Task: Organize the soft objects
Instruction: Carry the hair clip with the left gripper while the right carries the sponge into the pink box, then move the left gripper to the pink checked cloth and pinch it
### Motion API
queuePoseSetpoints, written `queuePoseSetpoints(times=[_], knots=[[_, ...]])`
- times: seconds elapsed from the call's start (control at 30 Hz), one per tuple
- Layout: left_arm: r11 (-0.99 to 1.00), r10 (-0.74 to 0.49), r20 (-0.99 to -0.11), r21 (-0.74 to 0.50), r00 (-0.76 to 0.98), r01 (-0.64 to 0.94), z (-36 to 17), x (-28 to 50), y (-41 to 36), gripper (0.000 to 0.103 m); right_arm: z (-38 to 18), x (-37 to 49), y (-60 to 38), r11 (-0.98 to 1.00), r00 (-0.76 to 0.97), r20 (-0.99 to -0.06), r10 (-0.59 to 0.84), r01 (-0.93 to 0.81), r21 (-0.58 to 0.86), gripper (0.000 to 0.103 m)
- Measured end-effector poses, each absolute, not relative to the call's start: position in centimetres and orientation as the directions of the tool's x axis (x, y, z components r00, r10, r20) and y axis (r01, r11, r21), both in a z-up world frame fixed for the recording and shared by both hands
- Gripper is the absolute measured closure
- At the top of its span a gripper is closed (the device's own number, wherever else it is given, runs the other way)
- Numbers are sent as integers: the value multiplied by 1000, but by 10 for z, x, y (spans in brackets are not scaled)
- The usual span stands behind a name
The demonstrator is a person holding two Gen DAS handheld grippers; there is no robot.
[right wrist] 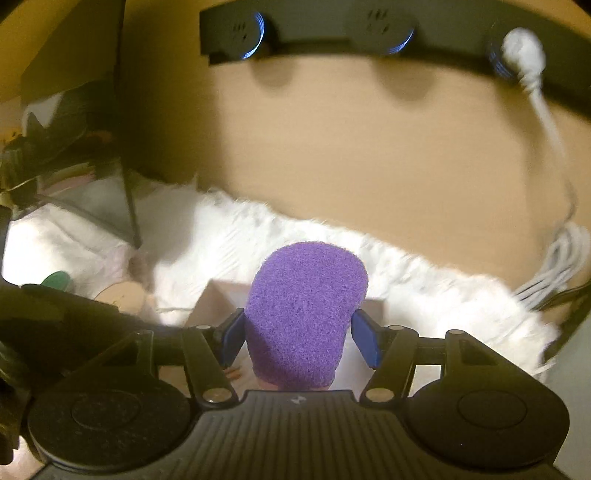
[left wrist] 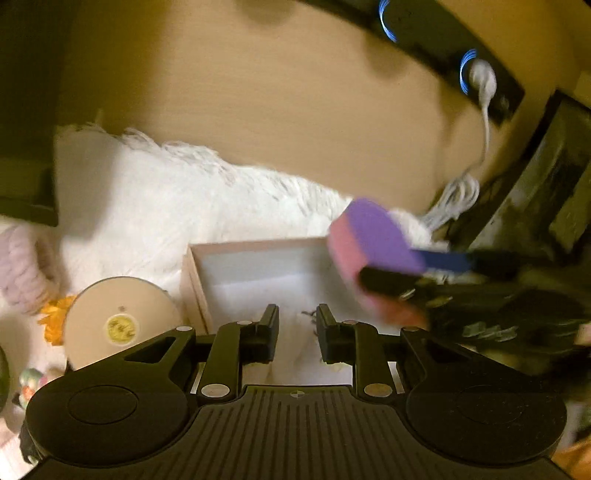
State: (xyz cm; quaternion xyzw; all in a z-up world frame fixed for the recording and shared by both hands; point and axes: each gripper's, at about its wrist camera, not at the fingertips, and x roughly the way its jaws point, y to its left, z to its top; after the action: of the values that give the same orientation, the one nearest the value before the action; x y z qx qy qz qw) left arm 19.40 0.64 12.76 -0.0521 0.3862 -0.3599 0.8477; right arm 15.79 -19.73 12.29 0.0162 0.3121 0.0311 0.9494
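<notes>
Now: right gripper jaws grasp purple sponge above open box (left gripper released); next, lower in.

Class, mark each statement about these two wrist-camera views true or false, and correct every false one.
1. The right gripper holds a purple-topped sponge. True.
2. The left gripper grips the sponge. False: nothing sits between its fingers.
3. The open box sits on white fluffy fabric. True.
4. The white plug lies loose on the fabric. False: it is plugged into the black power strip.
5. The sponge's side is pink. True, in the left wrist view.
</notes>
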Motion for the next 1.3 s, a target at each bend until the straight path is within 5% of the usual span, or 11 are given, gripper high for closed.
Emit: queuePoseSetpoints(times=[0.23,0.67,1.1,1.3], knots=[[782,-623,-544,-447,562,435,141,181,64,79,92,173,-201,983,734,-662,153,-45,177,40],[862,-264,-577,-500,773,-79,98,153,270,79,109,130,-167,994,781,-616,107,-86,63,37],[903,-354,-661,-425,662,60,50,192,242,78,66,105,-56,937,674,-700,238,-349,-17,35],[887,-460,-716,-394,525,240,41,172,228,78,48,94,-37,907,709,-682,179,-388,-165,27]])
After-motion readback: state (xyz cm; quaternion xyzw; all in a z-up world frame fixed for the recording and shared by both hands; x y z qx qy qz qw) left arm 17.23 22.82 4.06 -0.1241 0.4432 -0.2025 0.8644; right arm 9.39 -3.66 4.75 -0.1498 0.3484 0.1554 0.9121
